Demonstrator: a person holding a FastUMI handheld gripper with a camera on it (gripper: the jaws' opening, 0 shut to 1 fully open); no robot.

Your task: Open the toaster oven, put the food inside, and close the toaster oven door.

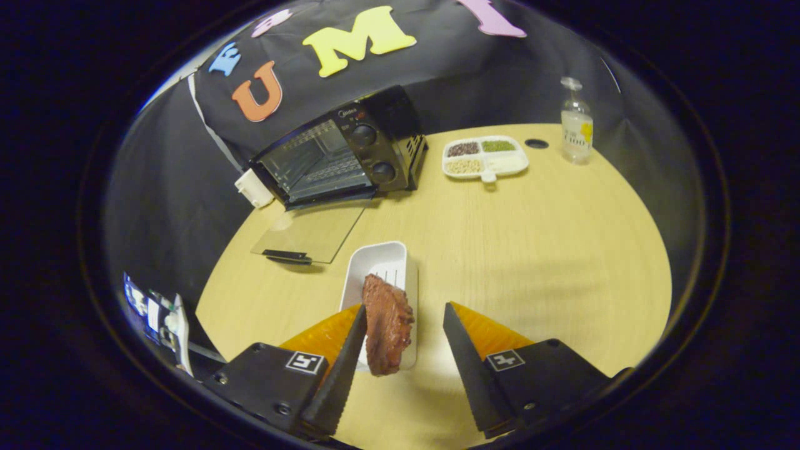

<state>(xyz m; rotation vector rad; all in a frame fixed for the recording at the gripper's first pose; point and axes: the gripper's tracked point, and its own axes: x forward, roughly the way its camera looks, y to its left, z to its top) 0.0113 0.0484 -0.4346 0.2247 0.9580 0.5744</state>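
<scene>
Nearest to us, our hand-held gripper (405, 340) has its two fingers spread apart over the pale wood-grain round bench (531, 250). Between them sits a reddish-brown slab of meat-like food (387, 325); it lies right against the left finger, while a clear gap separates it from the right finger, so we read the fingers as released rather than pressing on it from both sides. Whether the left finger truly touches the food we cannot tell. The slab lies over the near end of a white rectangular plastic tray (382, 265), which runs from between the fingers out ahead of them, its far end bare. Just beyond the tray and a little to the left, the glass door with a dark handle (309, 234) lies folded down flat over the bench, and behind it stands the black toaster oven with two round knobs (347, 153), its cavity open and the wire rack visible inside. A small white boxy object (253, 187) sits against the oven's left side. Farther right, near the far side of the bench, we see a white divided dish holding dark, green and pale grains (484, 156), with a small dark round hole (536, 143) in the bench just beside it, and a clear bottle with a yellow mark (576, 122) standing beyond that.
</scene>
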